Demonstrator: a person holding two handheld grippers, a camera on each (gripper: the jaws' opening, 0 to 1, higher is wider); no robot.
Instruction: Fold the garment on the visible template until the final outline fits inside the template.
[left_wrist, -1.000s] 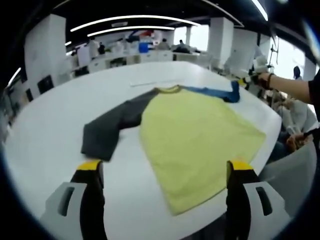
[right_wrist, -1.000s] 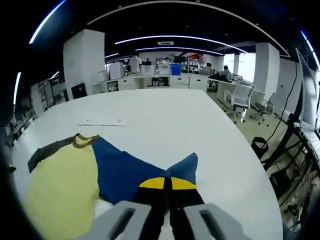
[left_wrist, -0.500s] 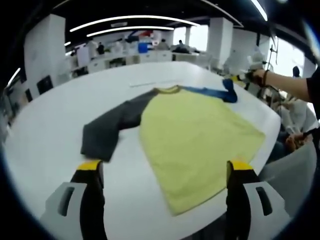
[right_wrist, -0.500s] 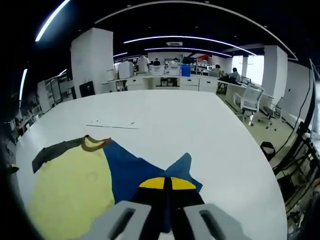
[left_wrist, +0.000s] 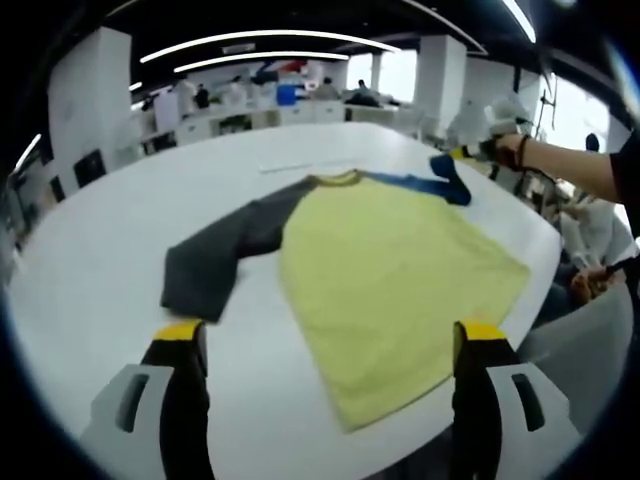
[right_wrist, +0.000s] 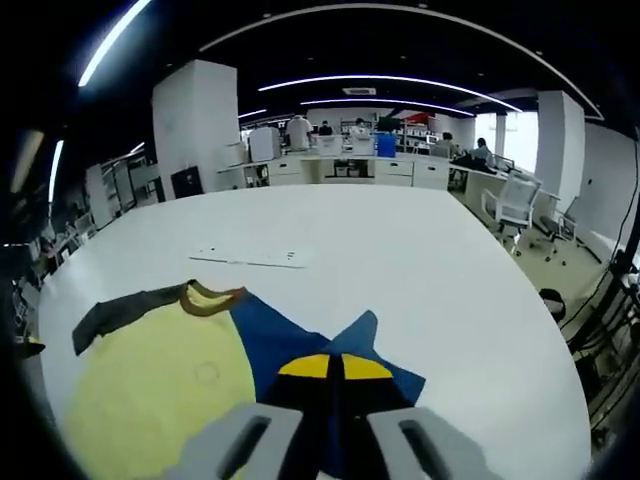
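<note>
The right gripper (right_wrist: 343, 368) has its jaws pressed together on the cuff of the blue sleeve (right_wrist: 300, 345), raised off the table (right_wrist: 420, 270), probably to fold it inward over the yellow body (left_wrist: 390, 270). The left gripper (left_wrist: 330, 345) hovers with jaws wide apart, holding nothing, near the table's near edge by the hem. The shirt (left_wrist: 350, 250) lies flat mid-table: soft knit, dark grey sleeve (left_wrist: 215, 260) spread toward the left edge. I cannot make out a template outline.

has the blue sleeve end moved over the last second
Yes. In the left gripper view the blue sleeve end, pinched by the right hand-held gripper, has lifted and shifted toward the collar.
</note>
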